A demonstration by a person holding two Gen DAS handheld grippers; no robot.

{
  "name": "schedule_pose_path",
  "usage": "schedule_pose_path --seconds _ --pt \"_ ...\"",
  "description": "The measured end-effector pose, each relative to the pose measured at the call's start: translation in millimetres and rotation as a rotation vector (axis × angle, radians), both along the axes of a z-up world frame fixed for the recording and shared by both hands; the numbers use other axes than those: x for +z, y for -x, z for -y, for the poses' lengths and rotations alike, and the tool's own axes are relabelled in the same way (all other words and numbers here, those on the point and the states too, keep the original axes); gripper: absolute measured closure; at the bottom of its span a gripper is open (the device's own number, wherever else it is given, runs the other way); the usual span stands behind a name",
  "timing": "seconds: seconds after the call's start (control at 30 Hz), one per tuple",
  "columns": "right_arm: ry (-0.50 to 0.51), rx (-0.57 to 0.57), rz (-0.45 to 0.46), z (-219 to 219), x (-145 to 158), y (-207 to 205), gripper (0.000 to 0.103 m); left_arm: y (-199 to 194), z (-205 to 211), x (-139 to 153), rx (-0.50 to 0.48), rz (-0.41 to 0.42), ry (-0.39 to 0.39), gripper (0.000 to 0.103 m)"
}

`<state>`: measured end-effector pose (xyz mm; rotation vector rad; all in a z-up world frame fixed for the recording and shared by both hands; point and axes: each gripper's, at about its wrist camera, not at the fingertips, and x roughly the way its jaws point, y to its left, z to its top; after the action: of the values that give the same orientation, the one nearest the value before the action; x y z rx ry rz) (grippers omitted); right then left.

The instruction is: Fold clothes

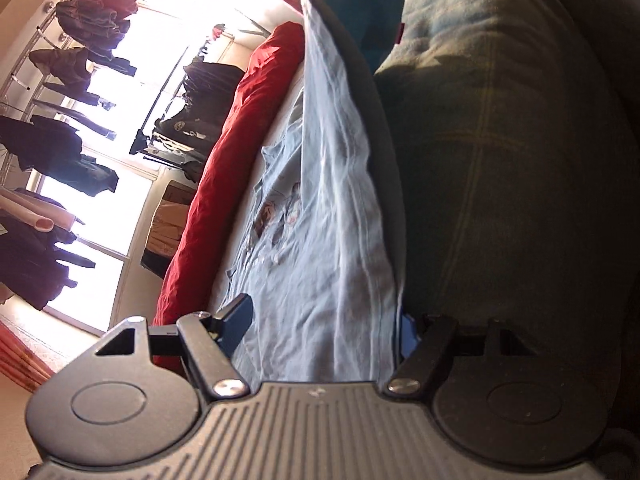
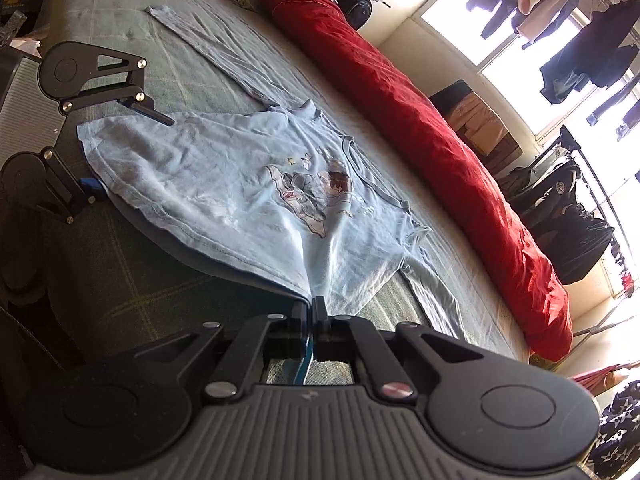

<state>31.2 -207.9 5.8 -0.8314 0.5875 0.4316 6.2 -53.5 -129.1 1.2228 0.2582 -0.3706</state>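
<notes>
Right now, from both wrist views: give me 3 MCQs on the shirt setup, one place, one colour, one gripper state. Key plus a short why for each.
1. Where does the red duvet lie relative to the shirt?
A. Bunched along the bed's far side, beyond the shirt
B. Spread under the shirt
C. Folded on top of the shirt

2. What colour is the shirt?
A. White
B. Light blue
C. Dark green

3. What state is the right gripper in?
A. Wide open above the bed
B. Shut on nothing
C. Shut on the shirt's hem

Key:
1 A: the red roll runs along the window side, past the shirt's collar.
2 B: pale blue fabric with a cartoon print on the chest.
3 C: its fingers meet with the hem pinched between them, while the left gripper stands open astride the other hem corner.
</notes>
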Motion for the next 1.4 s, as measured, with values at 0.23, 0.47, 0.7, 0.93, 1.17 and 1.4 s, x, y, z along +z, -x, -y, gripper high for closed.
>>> schedule_pose_path --seconds 0.23,0.47,0.7,0.93,1.17,1.4 --pt "0.005 0.008 -0.034 -1 -8 0 0.101 -9 -22 11 0.079 -0.057 0.042 0.101" --pt "0.023 0.047 -0.079 -6 -10 7 0.101 -4 -41 51 0.06 0.037 0.028 0.102" --pt "0.027 0.14 -0.205 -16 -10 11 0.103 2 -60 74 0.001 -0.035 -0.038 0.102" --pt "-0.004 0.14 -0.34 -18 -26 -2 0.103 22 -56 30 -0.078 -0.219 -0.137 0.1" --pt "-0.251 -0.073 -0.45 20 -35 -24 0.087 27 -87 37 0.024 -0.305 -0.086 0.093" --pt "-0.59 -0.359 -0.611 70 -65 -44 0.077 -7 -113 103 0.21 -0.415 0.412 0.092"
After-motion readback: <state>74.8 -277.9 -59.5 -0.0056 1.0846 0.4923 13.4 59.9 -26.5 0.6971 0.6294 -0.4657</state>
